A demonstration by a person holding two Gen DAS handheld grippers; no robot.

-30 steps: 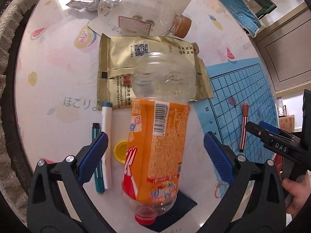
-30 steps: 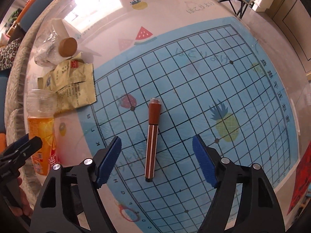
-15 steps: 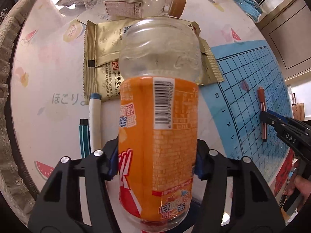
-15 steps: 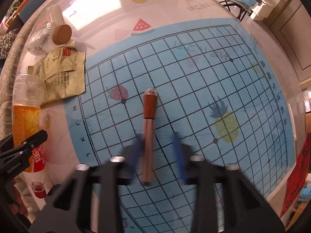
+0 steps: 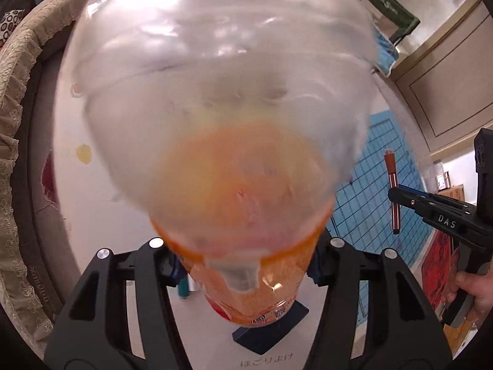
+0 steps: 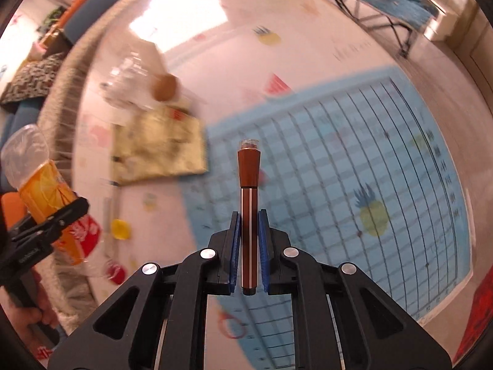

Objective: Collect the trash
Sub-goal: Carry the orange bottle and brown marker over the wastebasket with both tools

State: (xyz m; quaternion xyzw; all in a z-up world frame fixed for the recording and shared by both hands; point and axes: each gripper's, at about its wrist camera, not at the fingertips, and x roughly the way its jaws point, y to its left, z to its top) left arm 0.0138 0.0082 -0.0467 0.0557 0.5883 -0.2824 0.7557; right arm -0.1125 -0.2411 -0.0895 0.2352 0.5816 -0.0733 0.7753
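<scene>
My left gripper (image 5: pixel 245 265) is shut on an empty plastic bottle with an orange label (image 5: pixel 234 160); its clear base fills most of the left wrist view and hides the table behind it. The same bottle (image 6: pixel 46 197) shows at the left of the right wrist view, lifted off the table in the left gripper (image 6: pixel 49 225). My right gripper (image 6: pixel 249 246) is shut on a brown marker pen (image 6: pixel 249 197), whose capped end points away from the camera above the blue grid mat (image 6: pixel 369 160). That pen (image 5: pixel 393 182) and the right gripper (image 5: pixel 400 195) also appear at the right of the left wrist view.
A gold snack wrapper (image 6: pixel 157 145) and a clear bottle with a brown cap (image 6: pixel 138 89) lie on the fruit-print table (image 6: pixel 308 46). A yellow cap (image 6: pixel 120 228) lies near the table's left edge. A hand (image 5: pixel 471 289) holds the right gripper's handle.
Both grippers went from open to shut, the left on the orange bottle and the right on the brown pen, then both lifted their loads off the table.
</scene>
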